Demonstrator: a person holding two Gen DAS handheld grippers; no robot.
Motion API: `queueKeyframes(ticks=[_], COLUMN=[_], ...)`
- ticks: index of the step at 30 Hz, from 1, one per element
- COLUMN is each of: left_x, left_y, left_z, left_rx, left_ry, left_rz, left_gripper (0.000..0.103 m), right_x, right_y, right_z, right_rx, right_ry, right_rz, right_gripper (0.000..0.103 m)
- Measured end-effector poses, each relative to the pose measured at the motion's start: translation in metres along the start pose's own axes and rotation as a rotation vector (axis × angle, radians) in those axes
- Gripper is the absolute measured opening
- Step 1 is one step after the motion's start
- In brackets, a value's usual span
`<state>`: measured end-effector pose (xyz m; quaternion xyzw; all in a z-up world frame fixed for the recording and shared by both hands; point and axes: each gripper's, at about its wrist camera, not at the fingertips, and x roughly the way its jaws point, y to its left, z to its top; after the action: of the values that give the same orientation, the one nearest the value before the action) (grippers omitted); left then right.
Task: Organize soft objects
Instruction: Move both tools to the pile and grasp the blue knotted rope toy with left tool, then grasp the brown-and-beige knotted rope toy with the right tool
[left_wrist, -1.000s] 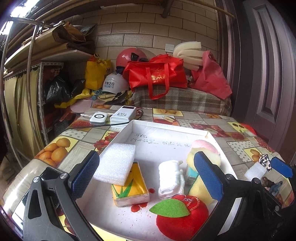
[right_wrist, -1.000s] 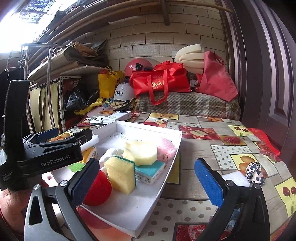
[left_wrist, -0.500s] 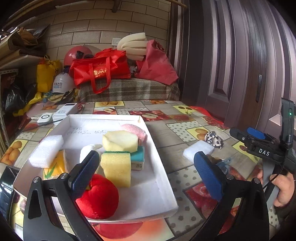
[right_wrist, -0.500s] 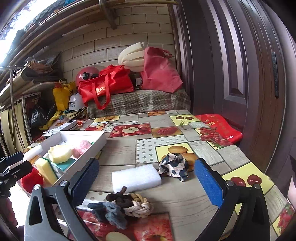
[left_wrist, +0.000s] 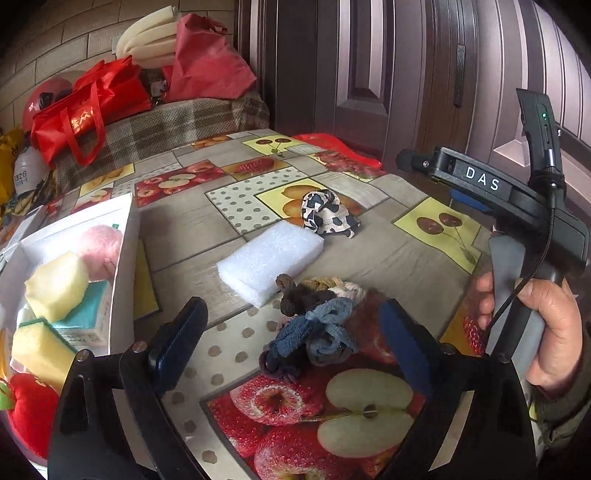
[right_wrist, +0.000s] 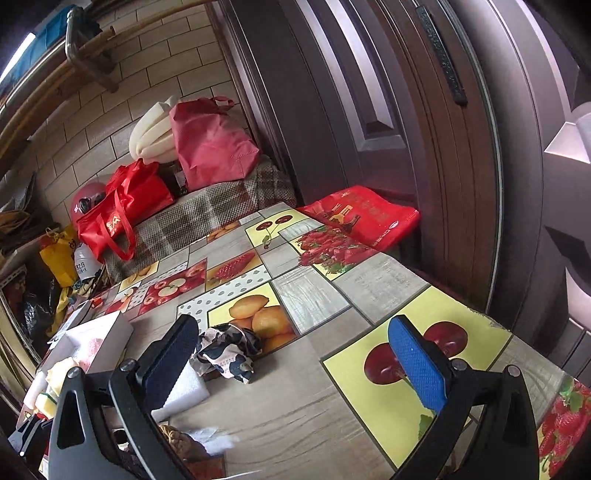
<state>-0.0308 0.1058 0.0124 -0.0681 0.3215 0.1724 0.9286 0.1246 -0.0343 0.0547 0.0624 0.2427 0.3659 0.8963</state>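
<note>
A tangle of hair ties (left_wrist: 317, 314), blue, brown and beige, lies on the fruit-print tablecloth between the fingers of my left gripper (left_wrist: 291, 343). Its jaws are closing, and the pads stand clear of the ties. Just beyond lie a white foam block (left_wrist: 269, 256) and a cow-print cloth (left_wrist: 327, 214). My right gripper (right_wrist: 291, 365) is open above the table. The cow-print cloth (right_wrist: 229, 354) lies by its left finger, which partly hides the foam block (right_wrist: 184, 391). The white tray (left_wrist: 123, 236) at the left holds sponges and a red plush apple (left_wrist: 29, 410).
A hand (left_wrist: 550, 325) holds the right gripper's handle at the right of the left wrist view. A red bag (right_wrist: 362, 218) lies at the table's far corner by the dark door. The table edge (right_wrist: 491, 321) runs close on the right. Bags pile on a checked bench (right_wrist: 207, 218) behind.
Both views swung right, from the tray to the loose items on the tablecloth. The left gripper's jaws narrowed and now flank the hair ties. The right gripper came close to the cow-print cloth.
</note>
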Motion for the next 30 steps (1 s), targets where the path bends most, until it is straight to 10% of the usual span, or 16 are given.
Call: queueKeyframes(ticks=[2, 4, 19, 25, 30], left_x=[0.012, 0.013, -0.043, -0.046, -0.030], left_y=[0.004, 0.011, 0.020, 0.030, 0.028], left_z=[-0.001, -0.003, -0.032, -0.033, -0.032], left_rx=[-0.018, -0.047, -0.065, -0.098, -0.097], left_ry=[0.061, 0.071, -0.037, -0.045, 0.037], left_rz=[-0.032, -0.060, -0.065, -0.070, -0.088], left_gripper=[0.051, 0.038, 0.034, 0.034, 0.035], right_x=[0.000, 0.000, 0.010, 0.025, 0.019], right_y=[0.000, -0.002, -0.005, 0.039, 0.080], right_z=[0.000, 0.000, -0.002, -0.031, -0.050], right_rx=[0.003, 0.006, 0.047, -0.122, -0.358], right_ry=[0.001, 0.000, 0.101, 0.371, 0.401], right_rz=[0.004, 0.010, 0.125, 0.262, 0.225], right_gripper=[0.103, 0.103, 0.103, 0.103, 0.103])
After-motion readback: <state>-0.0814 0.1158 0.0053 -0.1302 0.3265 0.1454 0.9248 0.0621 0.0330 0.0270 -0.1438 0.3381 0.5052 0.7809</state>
